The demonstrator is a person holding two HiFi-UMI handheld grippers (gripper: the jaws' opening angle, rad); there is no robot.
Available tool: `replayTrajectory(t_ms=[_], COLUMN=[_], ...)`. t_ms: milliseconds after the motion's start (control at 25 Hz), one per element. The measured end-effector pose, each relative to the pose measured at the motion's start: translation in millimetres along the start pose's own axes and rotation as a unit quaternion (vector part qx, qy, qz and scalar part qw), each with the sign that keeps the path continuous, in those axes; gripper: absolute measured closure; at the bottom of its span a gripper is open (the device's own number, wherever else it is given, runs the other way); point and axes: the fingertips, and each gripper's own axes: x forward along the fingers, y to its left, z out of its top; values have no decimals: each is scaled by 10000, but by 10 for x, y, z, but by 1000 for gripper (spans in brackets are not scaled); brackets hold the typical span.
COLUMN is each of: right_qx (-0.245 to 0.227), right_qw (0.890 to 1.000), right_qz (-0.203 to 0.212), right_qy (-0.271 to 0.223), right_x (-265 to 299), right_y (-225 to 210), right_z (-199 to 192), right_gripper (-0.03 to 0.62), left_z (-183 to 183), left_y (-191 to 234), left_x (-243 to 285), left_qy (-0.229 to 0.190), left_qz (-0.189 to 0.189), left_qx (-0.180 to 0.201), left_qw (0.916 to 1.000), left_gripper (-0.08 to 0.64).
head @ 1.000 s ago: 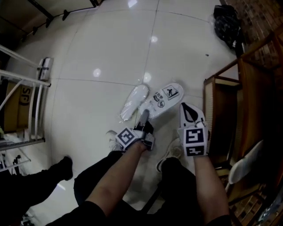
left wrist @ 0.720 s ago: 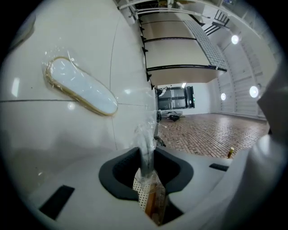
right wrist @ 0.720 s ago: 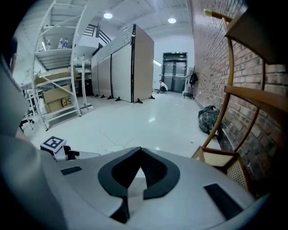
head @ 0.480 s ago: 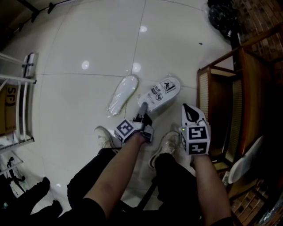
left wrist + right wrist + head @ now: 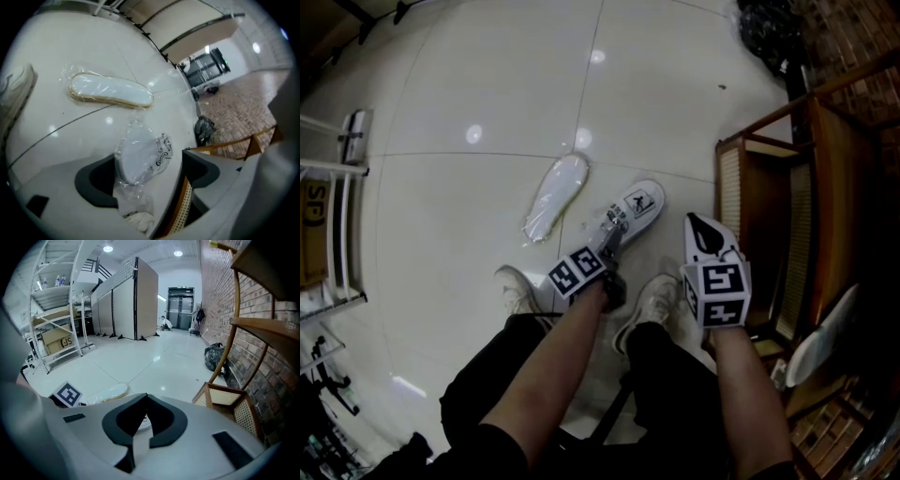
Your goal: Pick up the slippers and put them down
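Two white slippers in clear plastic wrap lie on the pale tiled floor. The plain one (image 5: 553,197) (image 5: 110,91) lies to the left. The one with a printed label (image 5: 636,208) (image 5: 140,154) lies just right of it, its near end between the jaws of my left gripper (image 5: 607,236) (image 5: 147,176). Those jaws have just been opening and now stand wide, off the slipper. My right gripper (image 5: 703,234) (image 5: 146,399) hangs further right, above the floor. It is shut, with nothing in it.
A wooden chair frame with cane panels (image 5: 769,234) (image 5: 225,401) stands close on the right, by a brick wall. A black bag (image 5: 769,33) lies beyond it. A metal rack (image 5: 337,187) is at the left. The person's shoes (image 5: 520,286) (image 5: 652,305) are just behind the grippers.
The left gripper came down with the labelled slipper, set it on the floor, and its jaws opened off it. The right gripper has hardly shifted.
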Motion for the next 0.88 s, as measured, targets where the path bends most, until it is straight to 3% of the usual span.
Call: replayTrajectory(t_ms=[80,120,200,280,360,560,640,760,880], right_qx=[65,78,21,1,57,58,61,-25,-178], right_qw=[10000,10000,10000,10000,9999,9999,9997,9991,9982], right_qz=[27,35,22,-7,-40,-113,-147,-183,-189], right_qy=[-15,-17,-5,29,78,-71,-177,-385,-548], right_x=[4,8,11,2,-8,-49,-73,-115,-176], right_y=[16,16,11,8,-19,-52,-65,-73,-12], right_z=[16,16,5,-3,-14,69,155,336,502], right_gripper=[581,581,581,581,581,581,582,581,581], left_z=[-71,-91,-154,-279,-374,-444,-350,-136,141], left_y=[-65,-91,-87,-43,8,147,171,-47,-312], left_x=[22,28,15,-23,-59,-227,-326,-392,-499], left_qy=[289,425,783,1253,1567,1768,1661,1324,1042], left_qz=[196,351,750,1012,1092,1166,1316,1159,1101], left_qx=[813,1308,2282,2895,3074,2986,3048,3225,3498], left_qw=[9961,9899,9676,9435,9322,9306,9286,9301,9245], left_gripper=[107,107,107,107,106,106,106,106,107])
